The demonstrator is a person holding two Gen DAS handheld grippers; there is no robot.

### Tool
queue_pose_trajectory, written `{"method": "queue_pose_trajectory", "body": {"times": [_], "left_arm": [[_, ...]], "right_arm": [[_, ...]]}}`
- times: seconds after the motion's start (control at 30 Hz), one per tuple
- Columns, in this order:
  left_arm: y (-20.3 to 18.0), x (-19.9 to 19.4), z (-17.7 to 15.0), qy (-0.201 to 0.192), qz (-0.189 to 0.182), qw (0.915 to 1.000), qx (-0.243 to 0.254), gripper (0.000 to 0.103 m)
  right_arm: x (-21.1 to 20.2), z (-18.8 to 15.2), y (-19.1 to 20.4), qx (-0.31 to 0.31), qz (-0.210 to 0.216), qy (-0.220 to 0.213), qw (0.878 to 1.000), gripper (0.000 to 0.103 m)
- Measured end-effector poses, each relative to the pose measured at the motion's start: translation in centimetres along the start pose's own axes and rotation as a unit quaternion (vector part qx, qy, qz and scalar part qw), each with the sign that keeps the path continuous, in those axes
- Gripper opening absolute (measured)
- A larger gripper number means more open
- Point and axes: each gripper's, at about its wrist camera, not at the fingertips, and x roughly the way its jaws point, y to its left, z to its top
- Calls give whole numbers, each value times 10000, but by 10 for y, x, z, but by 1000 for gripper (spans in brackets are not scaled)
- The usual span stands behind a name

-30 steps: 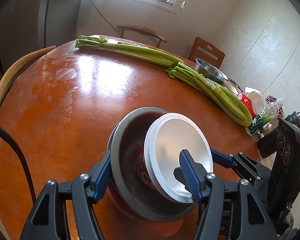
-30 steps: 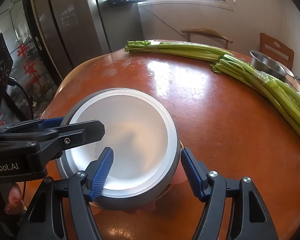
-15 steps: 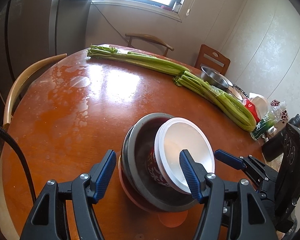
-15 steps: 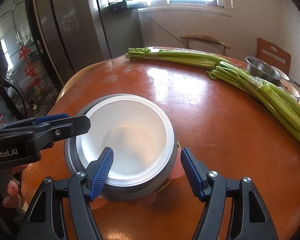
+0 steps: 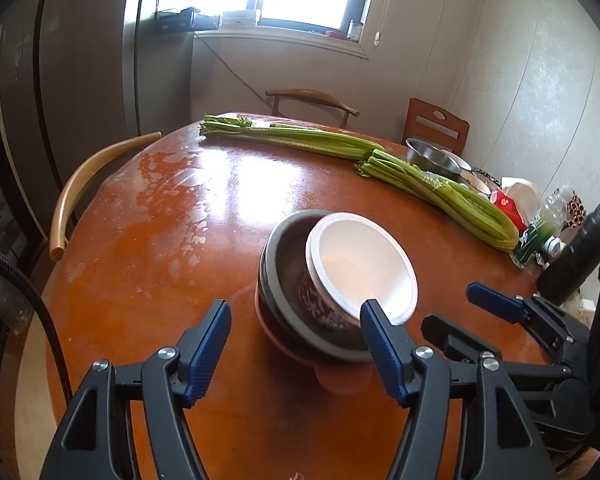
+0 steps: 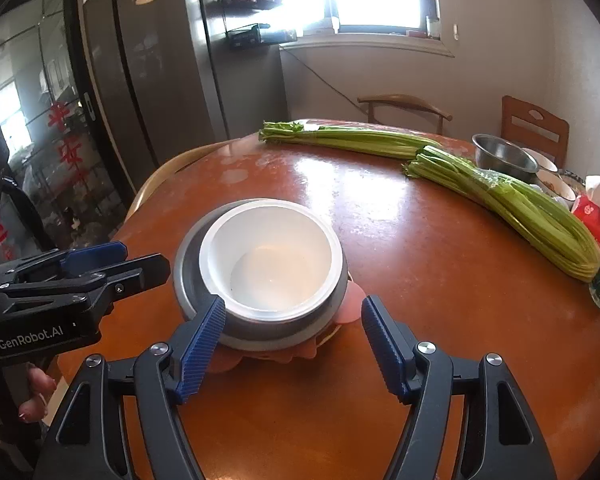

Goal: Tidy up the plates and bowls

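A white bowl (image 5: 360,264) with a red-patterned outside sits tilted inside a grey metal bowl (image 5: 284,276), which rests on a pink plate (image 5: 268,328) on the round brown table (image 5: 160,260). My left gripper (image 5: 296,320) hangs open just short of the stack, with nothing between its pads. From the right wrist view the white bowl (image 6: 272,256), grey bowl (image 6: 188,276) and pink plate (image 6: 352,300) lie just beyond my right gripper (image 6: 293,312), which is open and holds nothing. The left gripper (image 6: 112,264) stands beside the stack's left side.
Two bundles of celery (image 5: 440,196) lie across the far half of the table. A steel bowl (image 5: 432,158), a red packet (image 5: 508,204) and a dark bottle (image 5: 576,256) crowd the right edge. A wooden chair back (image 5: 84,176) curves along the left edge.
Both grippers have drawn back and upward from the bowl stack. The left gripper's fingers, which flanked the grey bowl before, now stand short of it. The stack has not moved.
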Motion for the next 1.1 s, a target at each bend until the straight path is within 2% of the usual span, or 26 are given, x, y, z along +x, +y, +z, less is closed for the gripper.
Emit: {"method": "queue_pose_trajectory", "body": {"times": [0.1,0.23,0.47,0.6,0.9,1.1], "left_arm": [[-9,-13,-13,-67,145,9998,128,69],[-19,-26,-29,-119,132,9997,180,70],[-27,-33,-56,74,246,9995,176,71],[-32,-39,-70,57,298,9993,240,71],[-37,-44,-88,90,364,9989,283,71],[-43,-48,-95,45,264,9991,314,71]], "right_arm": [[-13,-13,0,-13,-69,-41,10000,72],[-33,-33,0,1,-153,-105,9998,72],[-56,-59,0,84,-310,-165,9993,72],[-65,-72,2,137,-323,-240,9991,73],[-76,-93,4,211,-386,-273,9987,73],[-83,-105,4,256,-451,-287,9982,73]]}}
